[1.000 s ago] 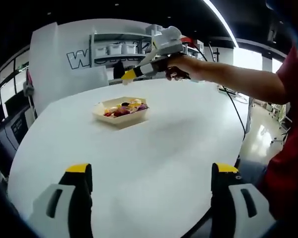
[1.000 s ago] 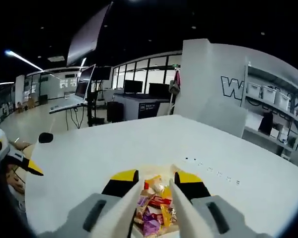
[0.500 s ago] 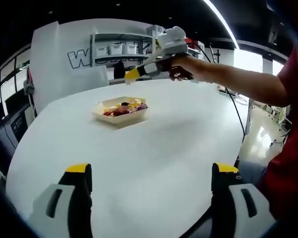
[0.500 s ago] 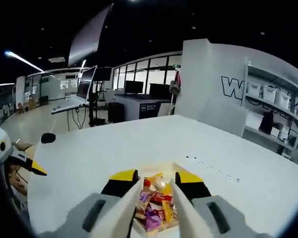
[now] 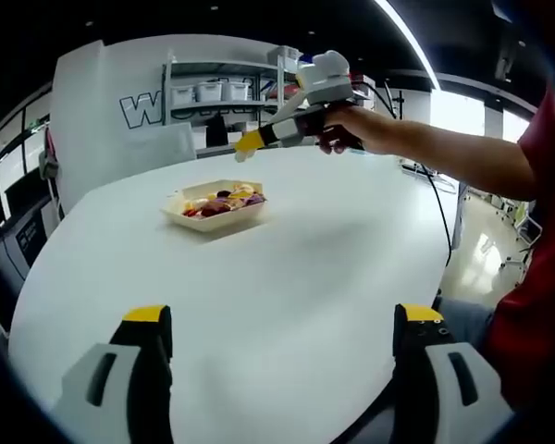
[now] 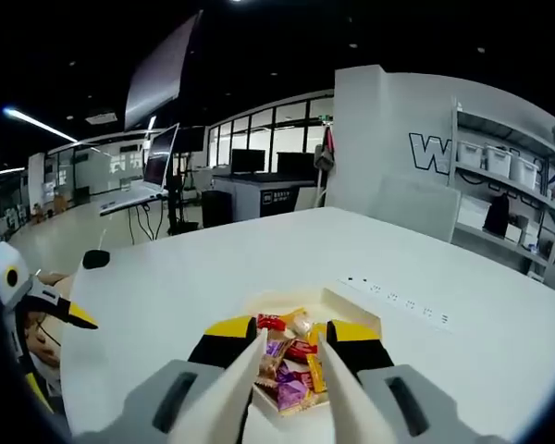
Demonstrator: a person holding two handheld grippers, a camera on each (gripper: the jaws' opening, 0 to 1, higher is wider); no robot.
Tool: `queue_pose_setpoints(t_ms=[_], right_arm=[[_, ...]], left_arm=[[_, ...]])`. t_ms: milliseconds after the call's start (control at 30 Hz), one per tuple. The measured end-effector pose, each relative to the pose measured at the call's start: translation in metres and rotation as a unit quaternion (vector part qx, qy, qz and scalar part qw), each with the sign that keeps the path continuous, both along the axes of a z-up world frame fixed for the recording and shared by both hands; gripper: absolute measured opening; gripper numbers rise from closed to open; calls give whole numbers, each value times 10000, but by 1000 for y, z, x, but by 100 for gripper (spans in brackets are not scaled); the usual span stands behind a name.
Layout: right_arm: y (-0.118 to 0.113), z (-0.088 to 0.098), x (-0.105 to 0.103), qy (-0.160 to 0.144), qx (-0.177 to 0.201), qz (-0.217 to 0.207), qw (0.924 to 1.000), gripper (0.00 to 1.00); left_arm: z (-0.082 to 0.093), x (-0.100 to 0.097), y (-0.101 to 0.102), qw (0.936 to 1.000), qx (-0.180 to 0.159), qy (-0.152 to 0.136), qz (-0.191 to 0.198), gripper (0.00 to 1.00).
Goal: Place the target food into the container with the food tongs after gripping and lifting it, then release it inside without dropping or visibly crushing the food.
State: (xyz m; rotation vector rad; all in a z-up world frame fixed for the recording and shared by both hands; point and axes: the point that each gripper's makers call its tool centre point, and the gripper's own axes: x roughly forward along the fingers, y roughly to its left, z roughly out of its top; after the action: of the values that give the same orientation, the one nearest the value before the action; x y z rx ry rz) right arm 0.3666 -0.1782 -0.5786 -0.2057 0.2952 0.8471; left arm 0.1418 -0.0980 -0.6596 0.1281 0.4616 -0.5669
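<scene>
A shallow paper tray of wrapped snacks sits on the white table, far out from my left gripper, which is wide open and empty. A hand holds my right gripper in the air above and to the right of the tray. In the right gripper view, my right gripper is shut on white food tongs. The two tong arms point down over the tray and its snacks. I cannot tell whether anything is held between the tong tips.
The round white table has a row of sockets near the tray. Shelves with bins and a wall stand behind. A person's arm and red sleeve are at the right. My left gripper is at the table's edge.
My right gripper and its tongs have lifted a little away from the tray, which now lies lower and smaller between the tong arms. The left gripper's jaws are unchanged.
</scene>
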Motion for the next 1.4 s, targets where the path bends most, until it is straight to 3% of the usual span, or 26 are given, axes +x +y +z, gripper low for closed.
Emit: queue_pose_setpoints(t_ms=[333, 600, 767, 900, 1133, 1400], right_arm=[[3, -9, -15, -14, -48, 132, 9999, 25], [1, -25, -29, 173, -78, 236, 9995, 25], [7, -26, -42, 185, -19, 370, 9991, 25], [16, -17, -54, 424, 479, 506, 9967, 25], [24, -14, -66, 296, 440, 709, 9961, 26], [28, -21, -85, 271, 486, 870, 9947, 26]], left_arm=[[-2, -3, -6, 9999, 0, 14, -133, 92], [-1, -1, -12, 9998, -107, 3, -174, 92], [-4, -3, -13, 9997, -59, 37, -223, 92], [-4, -3, -12, 9997, -72, 10, -246, 90], [-5, -2, -9, 9996, -15, 1, -291, 89], [-4, -4, -15, 9988, -187, 5, -459, 83]])
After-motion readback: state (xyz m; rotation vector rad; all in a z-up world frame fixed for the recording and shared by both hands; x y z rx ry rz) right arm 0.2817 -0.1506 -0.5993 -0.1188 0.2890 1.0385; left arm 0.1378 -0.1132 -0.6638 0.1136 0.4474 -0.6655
